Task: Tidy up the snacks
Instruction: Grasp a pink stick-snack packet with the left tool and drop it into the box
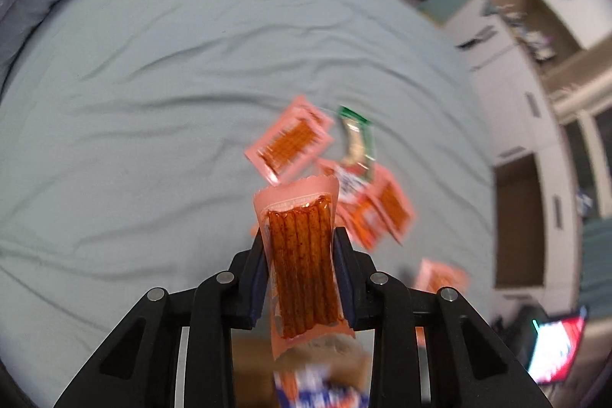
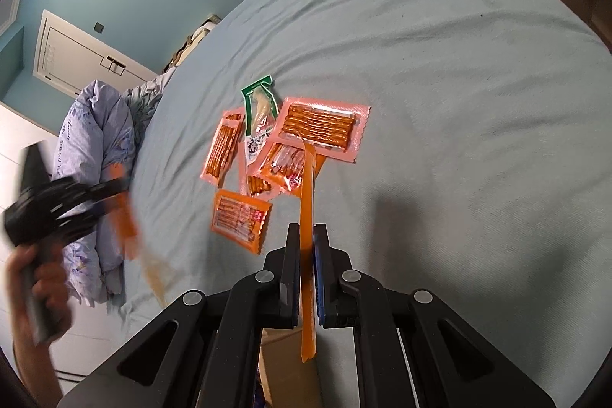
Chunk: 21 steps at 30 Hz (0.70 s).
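In the left wrist view, the left tool [image 1: 300, 262] is gripping a pink snack packet [image 1: 302, 262], its long axis running along the fingers; the remaining packets [image 1: 290, 142] are lying ahead on the bed [image 1: 153, 102]. In the right wrist view, the right tool [image 2: 306, 278] is clenching an orange packet [image 2: 308, 255] edge-on, nearer the pile [image 2: 241, 217].

so it's a bed [image 2: 440, 71] with a wrinkly pale blue-green sheet, a loose pile of orange snack packets [image 2: 319, 127] plus one green packet [image 2: 260, 106] mid-bed, and a bunched lilac duvet [image 2: 99, 140] far left
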Motion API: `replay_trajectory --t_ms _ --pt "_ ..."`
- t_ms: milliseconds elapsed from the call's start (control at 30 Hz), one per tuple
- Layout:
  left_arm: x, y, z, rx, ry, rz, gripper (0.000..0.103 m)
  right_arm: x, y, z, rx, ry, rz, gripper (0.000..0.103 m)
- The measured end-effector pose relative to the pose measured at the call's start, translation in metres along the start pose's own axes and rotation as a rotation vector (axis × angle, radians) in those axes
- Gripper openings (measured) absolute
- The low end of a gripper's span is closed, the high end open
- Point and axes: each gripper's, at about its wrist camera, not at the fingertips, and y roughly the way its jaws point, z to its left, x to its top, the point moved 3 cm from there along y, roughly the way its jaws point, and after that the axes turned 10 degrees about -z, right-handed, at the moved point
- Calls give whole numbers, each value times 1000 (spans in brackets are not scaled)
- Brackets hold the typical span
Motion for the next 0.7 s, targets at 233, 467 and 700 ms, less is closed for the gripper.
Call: replay_trajectory --t_ms 233,467,700 --pt "-100 -39 7 -91 87 86 30 -10 -4 6 -22 -31 2 4" --pt "-172 16 27 -45 235 153 41 -23 -20 9 -20 -52 -50 4" --pt "-147 -9 25 -111 237 -20 86 -46 -50 23 135 -72 -92 4"
